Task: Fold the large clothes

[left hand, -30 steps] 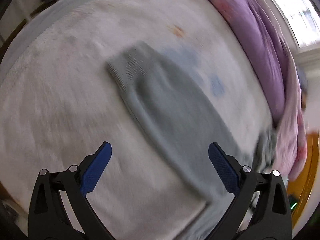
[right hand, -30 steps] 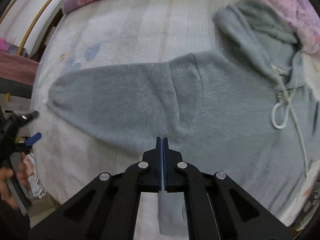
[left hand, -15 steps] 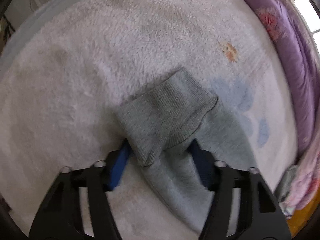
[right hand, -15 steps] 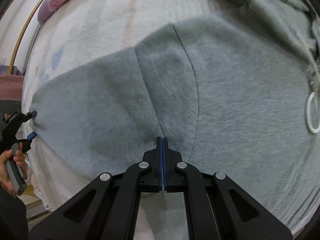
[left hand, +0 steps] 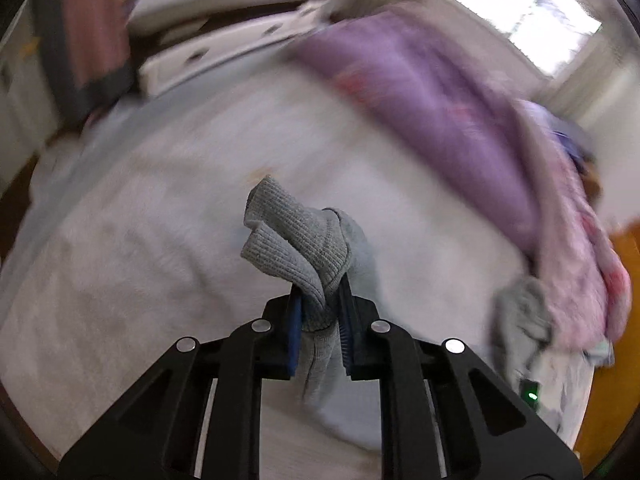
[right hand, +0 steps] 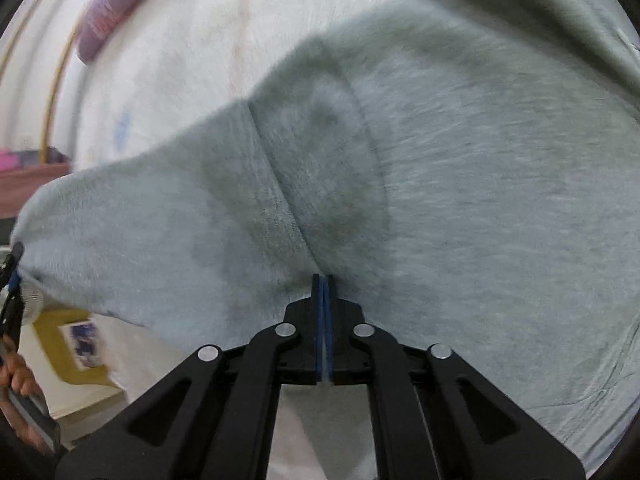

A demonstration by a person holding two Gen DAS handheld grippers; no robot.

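A grey hoodie (right hand: 460, 184) lies on a white fleece bed cover (right hand: 192, 40). Its sleeve (right hand: 132, 236) stretches out to the left in the right wrist view. My left gripper (left hand: 320, 300) is shut on the ribbed sleeve cuff (left hand: 296, 240) and holds it lifted above the bed. That gripper also shows at the far left edge of the right wrist view (right hand: 12, 276). My right gripper (right hand: 322, 284) is shut, its tips pressed at the hoodie's underarm seam; I cannot tell whether cloth is pinched between them.
A purple quilt (left hand: 460, 120) is piled along the far right side of the bed (left hand: 120, 260). White furniture (left hand: 224, 48) and a window (left hand: 532, 16) stand behind. The bed's left edge drops to a yellow item on the floor (right hand: 76, 344).
My left gripper closed on the cuff and lifted it off the bed. My right gripper stayed shut and moved closer to the underarm.
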